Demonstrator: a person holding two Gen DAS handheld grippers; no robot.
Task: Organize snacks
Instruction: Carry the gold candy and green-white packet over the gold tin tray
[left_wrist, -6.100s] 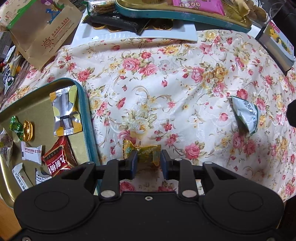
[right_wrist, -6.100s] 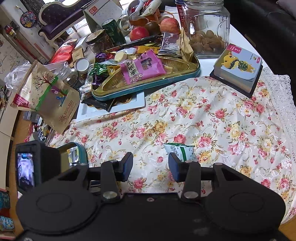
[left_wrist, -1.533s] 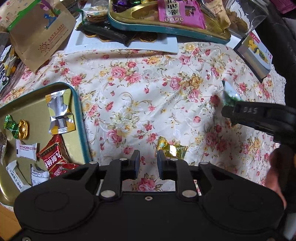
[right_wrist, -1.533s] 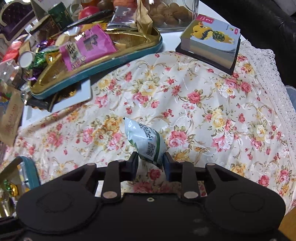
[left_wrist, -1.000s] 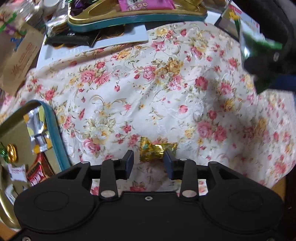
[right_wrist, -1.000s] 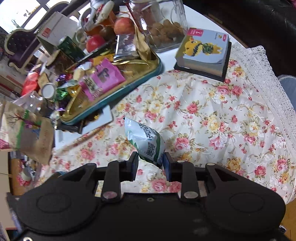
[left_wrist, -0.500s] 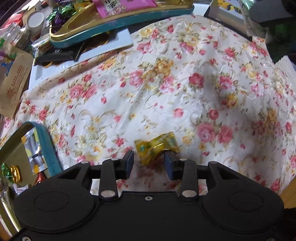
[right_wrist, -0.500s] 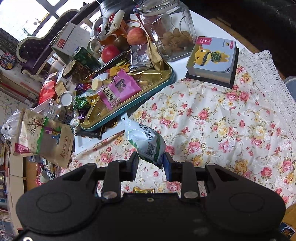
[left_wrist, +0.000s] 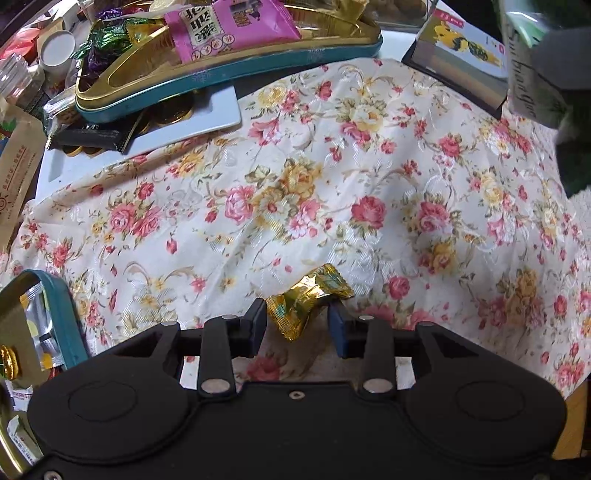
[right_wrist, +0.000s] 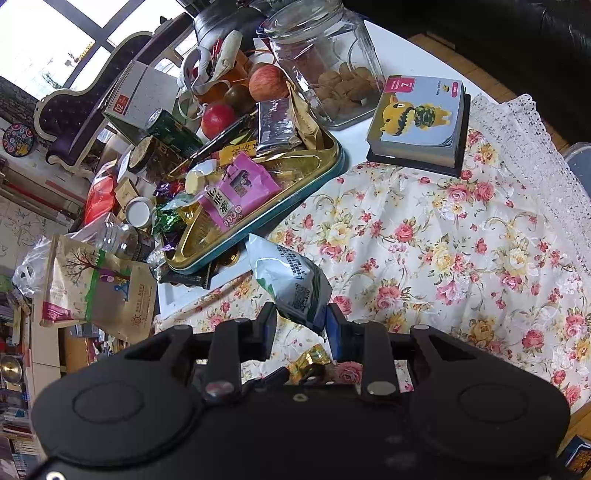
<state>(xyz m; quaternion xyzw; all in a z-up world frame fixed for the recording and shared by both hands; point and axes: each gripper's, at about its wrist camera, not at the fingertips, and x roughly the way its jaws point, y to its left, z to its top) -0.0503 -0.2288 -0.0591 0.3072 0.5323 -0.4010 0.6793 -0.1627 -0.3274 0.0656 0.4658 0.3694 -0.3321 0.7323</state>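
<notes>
Peeking past the right hand-held gripper (right_wrist: 301, 326), which pinches a green-white snack bag (right_wrist: 291, 280) above the flowered cloth (right_wrist: 443, 240); only the left view shows the left hand-held gripper (left_wrist: 297, 326) spread around a gold candy (left_wrist: 304, 301), contact unclear.

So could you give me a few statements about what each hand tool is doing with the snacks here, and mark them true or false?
1. The right tool grips a white-and-green snack packet. True.
2. The left tool is clamped shut on the gold foil candy. False: its jaws are apart, the candy lying between them.
3. A pink snack bag lies in the gold tray with teal rim. True.
4. The floral tablecloth is plain white. False: roses.
</notes>
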